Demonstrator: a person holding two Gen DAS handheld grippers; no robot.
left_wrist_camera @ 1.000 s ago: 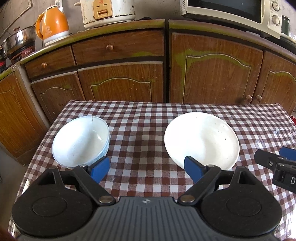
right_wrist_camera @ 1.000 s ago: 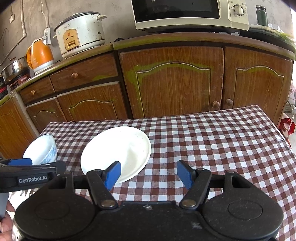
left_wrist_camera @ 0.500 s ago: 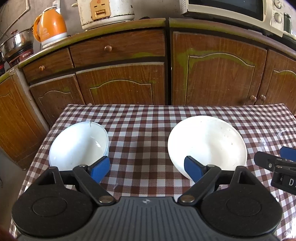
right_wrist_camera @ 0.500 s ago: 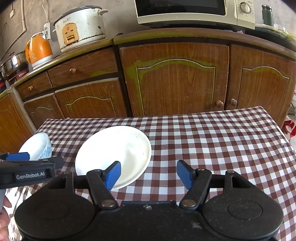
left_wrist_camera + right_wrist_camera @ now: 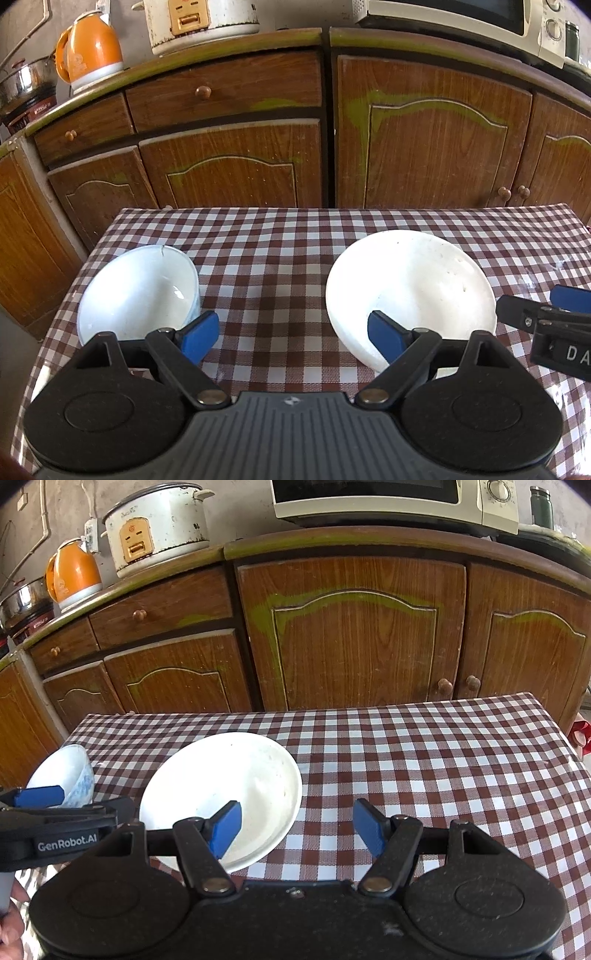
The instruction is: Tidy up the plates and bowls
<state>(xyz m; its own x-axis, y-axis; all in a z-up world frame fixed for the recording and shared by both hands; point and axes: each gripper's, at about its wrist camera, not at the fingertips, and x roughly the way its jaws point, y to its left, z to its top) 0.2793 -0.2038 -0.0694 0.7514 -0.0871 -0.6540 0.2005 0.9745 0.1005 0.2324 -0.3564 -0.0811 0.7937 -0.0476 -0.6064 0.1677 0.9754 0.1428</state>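
Left gripper (image 5: 291, 334): the jaws stand spread wide, with nothing between the blue pads. The gap between them frames bare checked tablecloth (image 5: 266, 266). The left pad overlaps the near rim of the bowl (image 5: 138, 291) in the left wrist view, and the right pad overlaps the near edge of the plate (image 5: 410, 284); whether either pad touches the crockery cannot be told.

Right gripper (image 5: 295, 827): the jaws are likewise spread, empty between the pads. Its left pad lies over the near right part of the plate in the right wrist view; its right pad lies over open tablecloth. Contact with the plate cannot be confirmed. A hand (image 5: 11, 919) shows at the lower left corner of that view, below the left gripper's body.

Task items: the white bowl sits upright near the left edge of the table, with a blue pattern on its outer wall. The white plate lies flat beside it, toward the table's middle. The two are apart, with a strip of cloth between them. The right half of the table carries nothing but cloth.

Background, beyond the table's far edge: a run of brown wooden cabinets (image 5: 354, 635) with drawers and doors. On the counter above, from left to right, stand a steel pot (image 5: 22, 81), an orange kettle (image 5: 92, 50), a white rice cooker (image 5: 159, 524) and a microwave oven (image 5: 391, 498).
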